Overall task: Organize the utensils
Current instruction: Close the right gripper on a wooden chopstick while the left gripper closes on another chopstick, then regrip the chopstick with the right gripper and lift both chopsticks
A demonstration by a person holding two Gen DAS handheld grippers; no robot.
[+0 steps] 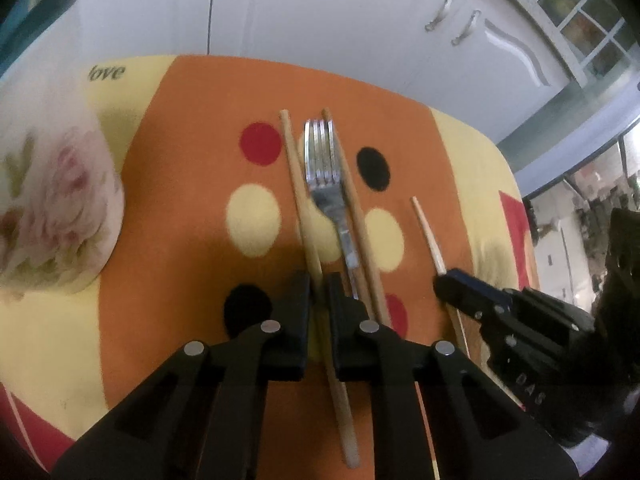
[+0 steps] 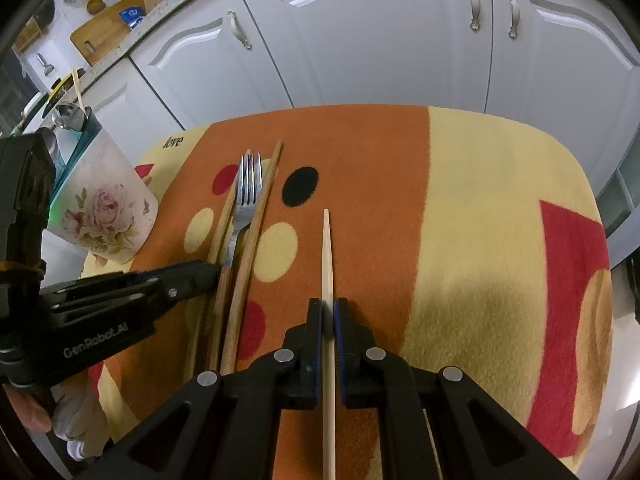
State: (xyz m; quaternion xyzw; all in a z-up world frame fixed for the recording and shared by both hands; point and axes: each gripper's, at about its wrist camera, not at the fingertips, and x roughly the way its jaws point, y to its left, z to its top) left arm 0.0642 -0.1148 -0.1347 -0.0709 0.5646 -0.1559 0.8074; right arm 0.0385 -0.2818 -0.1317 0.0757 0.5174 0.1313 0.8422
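A metal fork (image 1: 324, 176) lies on the orange dotted cloth (image 1: 192, 168) between two brown chopsticks. My left gripper (image 1: 319, 280) is shut on the left brown chopstick (image 1: 298, 184); the other brown chopstick (image 1: 352, 200) lies right of the fork. My right gripper (image 2: 328, 308) is shut on a pale chopstick (image 2: 327, 248) that points away from me. The pale chopstick also shows in the left wrist view (image 1: 428, 232), held by the right gripper (image 1: 444, 280). The fork (image 2: 246, 196) and the left gripper (image 2: 212, 272) show in the right wrist view.
A floral utensil cup (image 2: 108, 216) stands at the cloth's left edge, also in the left wrist view (image 1: 52, 208); it holds a spoon (image 2: 68, 116) and a stick. White cabinet doors (image 2: 360, 48) rise behind the table. The cloth's yellow and red right part (image 2: 500, 240) is bare.
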